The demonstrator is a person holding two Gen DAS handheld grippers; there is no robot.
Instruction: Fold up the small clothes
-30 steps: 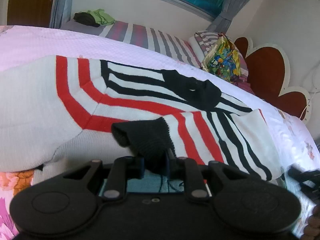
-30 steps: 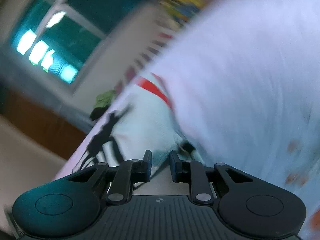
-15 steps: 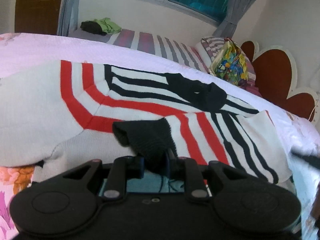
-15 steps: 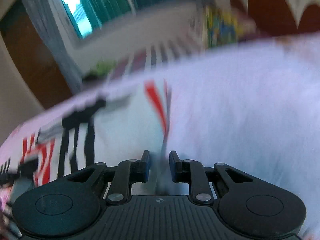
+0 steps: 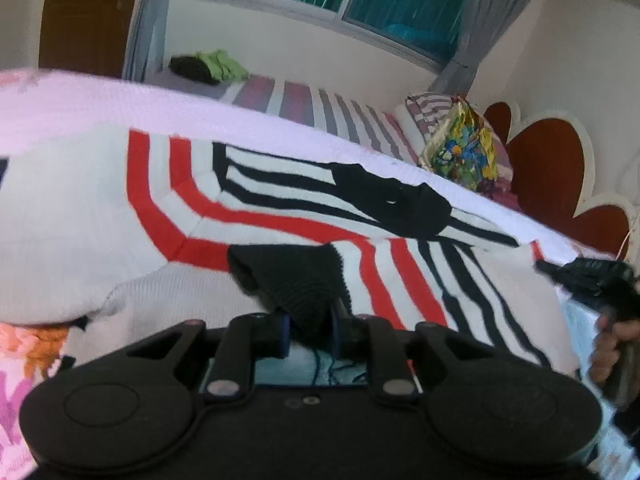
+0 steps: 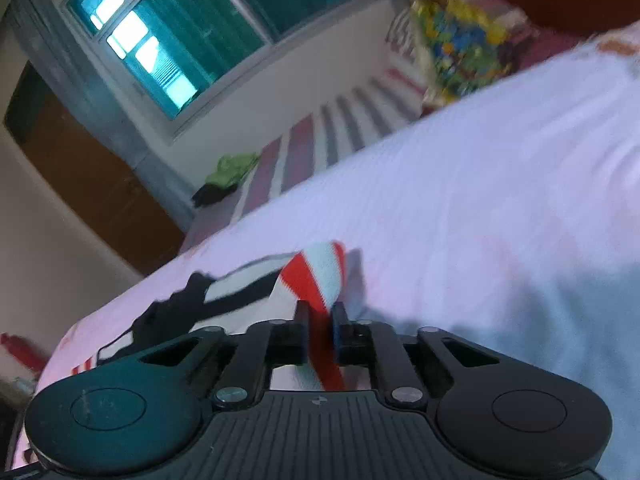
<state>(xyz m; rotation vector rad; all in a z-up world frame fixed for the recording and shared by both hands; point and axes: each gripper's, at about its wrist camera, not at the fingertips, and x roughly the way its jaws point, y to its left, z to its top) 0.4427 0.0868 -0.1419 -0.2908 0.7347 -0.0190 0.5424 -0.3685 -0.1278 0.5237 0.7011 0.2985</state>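
Note:
A white knit sweater (image 5: 120, 208) with red and black stripes lies spread on the bed. My left gripper (image 5: 310, 326) is shut on its black sleeve cuff (image 5: 296, 280), which is folded over the body. My right gripper (image 6: 320, 314) is shut on a red and white striped edge of the sweater (image 6: 316, 276), lifted slightly off the sheet. The right gripper also shows at the right edge of the left wrist view (image 5: 592, 280), held by a hand.
The bed has a pale pink sheet (image 6: 480, 184). A second striped bed (image 5: 296, 100) stands behind with green and dark clothes (image 5: 208, 66) on it. A colourful bag (image 5: 460, 152) and a red headboard (image 5: 552, 168) are at the right.
My right gripper has swung around and closed on the sweater's striped edge. My left gripper has stayed shut on the black cuff, moving slightly closer to the sweater.

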